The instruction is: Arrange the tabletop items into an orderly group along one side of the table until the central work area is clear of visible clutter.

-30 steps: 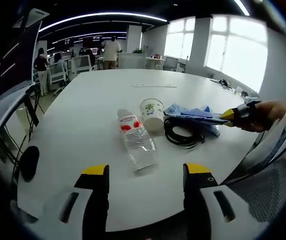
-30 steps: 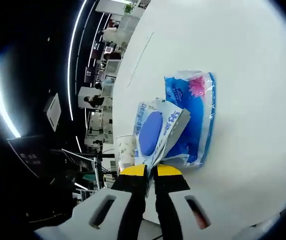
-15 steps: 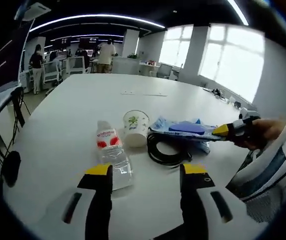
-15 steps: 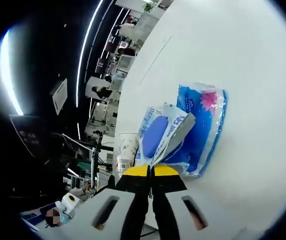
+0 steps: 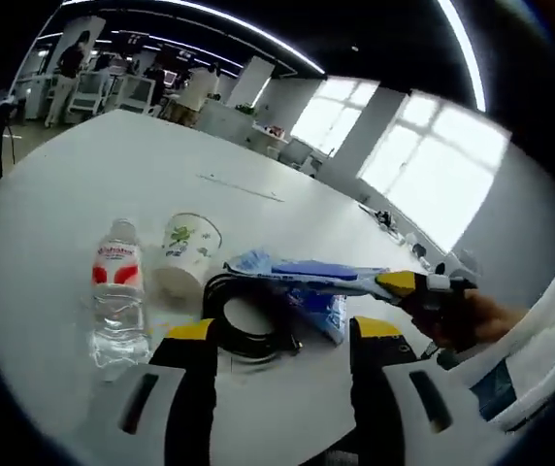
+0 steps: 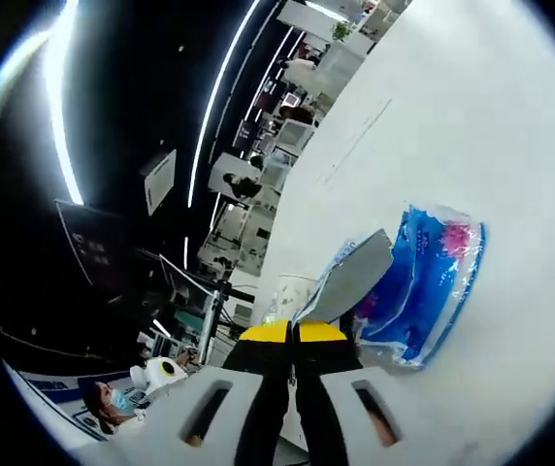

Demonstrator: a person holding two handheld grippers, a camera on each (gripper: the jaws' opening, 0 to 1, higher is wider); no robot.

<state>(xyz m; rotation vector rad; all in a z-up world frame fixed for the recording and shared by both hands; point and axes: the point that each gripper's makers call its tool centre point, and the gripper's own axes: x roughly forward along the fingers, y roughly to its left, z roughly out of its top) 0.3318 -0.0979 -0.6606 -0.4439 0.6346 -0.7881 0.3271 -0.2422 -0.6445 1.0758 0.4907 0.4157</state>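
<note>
On the white table (image 5: 54,194) lie a clear water bottle (image 5: 115,301) with a red label, a paper cup (image 5: 185,262) on its side, a coiled black cable (image 5: 248,320) and a blue tissue pack (image 5: 318,309). My right gripper (image 5: 394,283) comes in from the right, shut on a flat blue wipes pack (image 5: 307,274) held above the cable and tissue pack. In the right gripper view my right gripper (image 6: 294,333) pinches the wipes pack (image 6: 350,277) edge-on over the tissue pack (image 6: 423,282); the cup (image 6: 292,288) is behind. My left gripper (image 5: 282,335) is open near the cable, holding nothing.
A thin pale strip (image 5: 239,186) lies far out on the table. People and office chairs (image 5: 93,87) stand beyond the far end, windows (image 5: 423,165) to the right. The table's near edge runs just below my left jaws.
My right gripper has raised the wipes pack off the tissue pack. The left view has come lower and closer to the items, shifting toward the cable.
</note>
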